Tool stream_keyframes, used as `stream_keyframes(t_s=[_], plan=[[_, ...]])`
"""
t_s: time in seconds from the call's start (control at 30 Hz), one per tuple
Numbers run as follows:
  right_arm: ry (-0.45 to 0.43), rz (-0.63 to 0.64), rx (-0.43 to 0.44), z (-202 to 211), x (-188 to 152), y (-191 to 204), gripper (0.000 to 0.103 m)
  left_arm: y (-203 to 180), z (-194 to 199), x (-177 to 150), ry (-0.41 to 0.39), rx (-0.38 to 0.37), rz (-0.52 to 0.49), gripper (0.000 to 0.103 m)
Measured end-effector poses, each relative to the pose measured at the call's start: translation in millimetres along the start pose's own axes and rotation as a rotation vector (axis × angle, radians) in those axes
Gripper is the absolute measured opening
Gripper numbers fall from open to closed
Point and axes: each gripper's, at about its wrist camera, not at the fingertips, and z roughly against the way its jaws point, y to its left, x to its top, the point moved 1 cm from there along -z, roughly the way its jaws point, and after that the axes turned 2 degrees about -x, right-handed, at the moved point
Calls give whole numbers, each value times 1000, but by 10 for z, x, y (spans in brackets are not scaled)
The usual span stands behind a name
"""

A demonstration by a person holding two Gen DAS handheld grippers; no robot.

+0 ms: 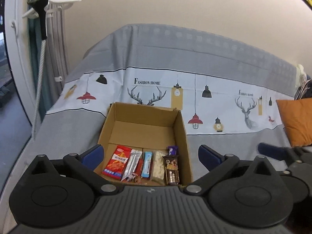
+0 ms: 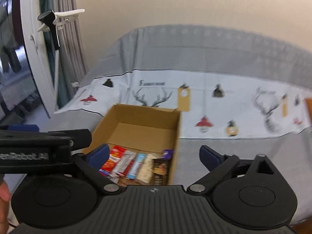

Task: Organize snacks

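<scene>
Your left gripper (image 1: 151, 157) and right gripper (image 2: 154, 157) both hover with fingers spread wide and nothing between the pads. The cardboard box (image 1: 181, 124) sits open on the cloth-covered sofa (image 1: 68, 136), straight ahead of both. Along its near wall the snacks lie side by side: a red packet (image 1: 117, 162), a silver one (image 1: 132, 161), a blue bar (image 1: 146, 163), a pale packet (image 1: 158, 164) and a brown chocolate bar (image 1: 171, 169).

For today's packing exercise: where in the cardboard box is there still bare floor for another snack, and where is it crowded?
The open brown cardboard box has bare floor across its far half, bordered by the back wall and side walls. The near half is crowded: the row of snack packets fills it side to side.
</scene>
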Motion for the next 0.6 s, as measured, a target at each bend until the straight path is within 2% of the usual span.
stream_keyframes(t_s=[0.07, 0.17, 0.23, 0.6], plan=[[-3, -14, -39, 190, -11, 2, 102, -53, 133, 1, 7, 6, -5, 103], [52, -105, 5, 321, -56, -62, 102, -172, 311, -20, -6, 58, -68, 103], [64, -136, 27, 383, -98, -86, 102, -203, 374, -35, 7, 59, -74, 103], [58, -134, 37, 551, -126, -47, 102, -233, 546, -54, -1, 79, -78, 103]])
